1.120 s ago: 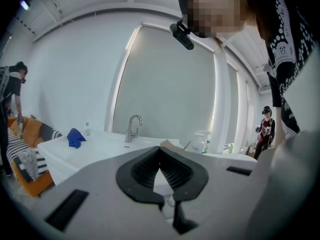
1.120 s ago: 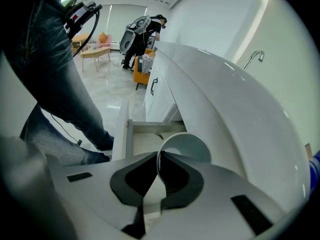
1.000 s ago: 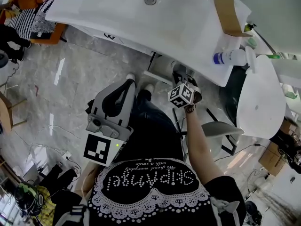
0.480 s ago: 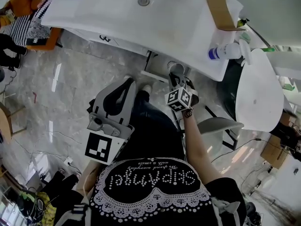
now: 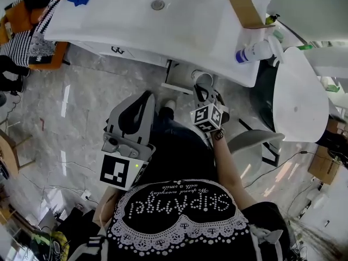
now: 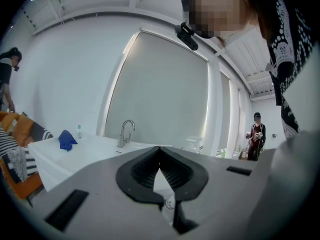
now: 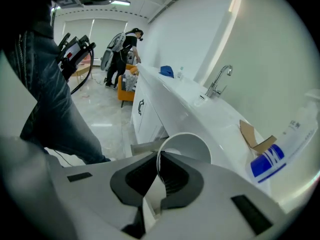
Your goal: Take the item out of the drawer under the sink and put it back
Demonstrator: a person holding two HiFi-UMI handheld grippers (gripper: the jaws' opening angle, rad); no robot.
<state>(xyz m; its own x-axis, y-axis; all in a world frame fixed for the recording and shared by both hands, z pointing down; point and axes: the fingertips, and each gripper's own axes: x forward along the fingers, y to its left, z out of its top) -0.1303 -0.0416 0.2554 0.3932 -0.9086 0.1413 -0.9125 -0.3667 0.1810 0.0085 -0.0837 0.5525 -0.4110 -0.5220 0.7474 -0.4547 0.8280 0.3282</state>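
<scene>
White cup (image 7: 187, 146) clamped by its rim in my right gripper (image 7: 159, 156), held just in front of the counter (image 7: 210, 116).
Ahead and to the right of that gripper sit a cardboard piece (image 7: 255, 136) and a blue-labelled spray bottle (image 7: 272, 159), whose print is too blurred to read; a faucet (image 7: 217, 81) stands further along. My left gripper (image 6: 160, 149) is off to the left, jaws together on nothing, with a blue cloth (image 6: 65, 140) far ahead of it.

Black shirt (image 5: 179, 206): studded lettering, upside down in the head view, roughly "skipAngel". Small script line beside it, only "with a smile" legible. Blue label on white spray bottle (image 5: 251, 52): unreadable.
</scene>
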